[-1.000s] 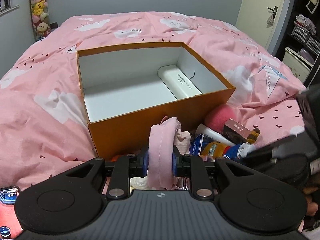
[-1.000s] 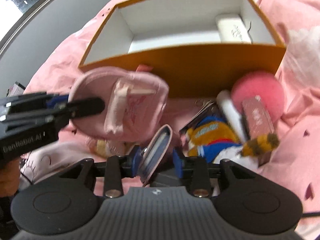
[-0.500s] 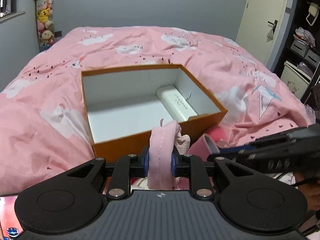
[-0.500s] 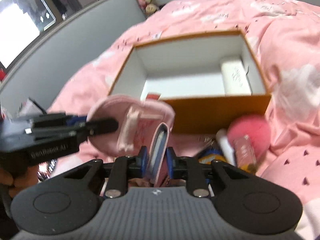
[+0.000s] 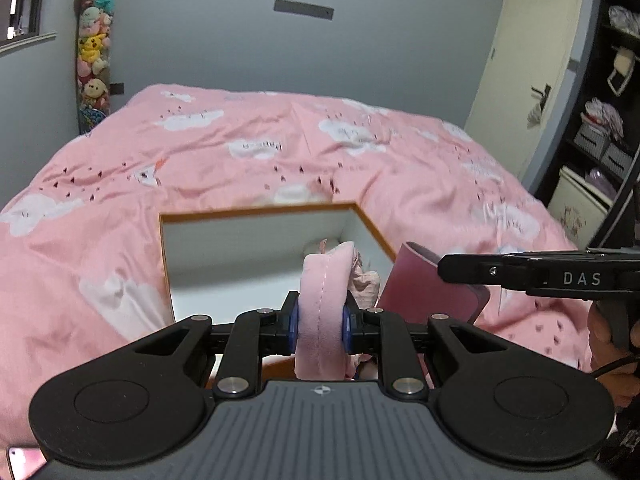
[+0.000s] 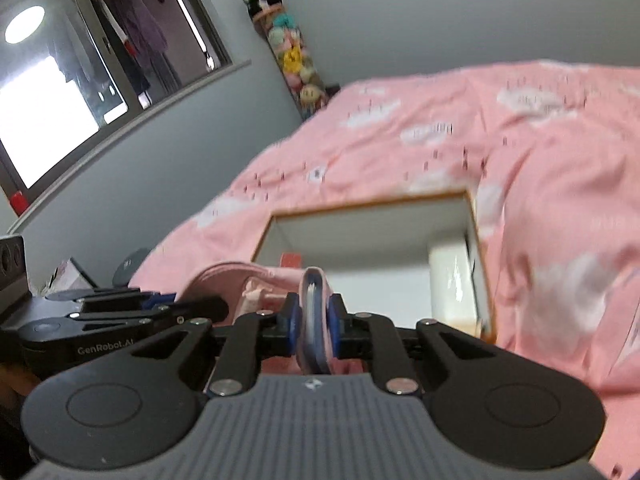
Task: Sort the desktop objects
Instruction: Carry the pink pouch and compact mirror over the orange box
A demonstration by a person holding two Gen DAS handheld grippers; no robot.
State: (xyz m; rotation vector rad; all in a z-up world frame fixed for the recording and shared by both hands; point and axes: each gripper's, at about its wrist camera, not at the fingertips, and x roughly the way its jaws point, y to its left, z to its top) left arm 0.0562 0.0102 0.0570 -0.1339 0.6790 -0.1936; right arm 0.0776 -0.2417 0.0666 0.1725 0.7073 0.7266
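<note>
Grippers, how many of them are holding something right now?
2. The left gripper pinches a soft pink pouch; the right gripper is closing on a thin pink case. Both are over the box.

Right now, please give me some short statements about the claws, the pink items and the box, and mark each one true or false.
1. The left claw grips a pink plush pouch. True.
2. The right claw is empty. False: its jaws are closing on a thin pink case.
3. The orange box is open at the top. True.
4. The box stands on a wooden desk. False: it sits on a pink bedspread.
</note>
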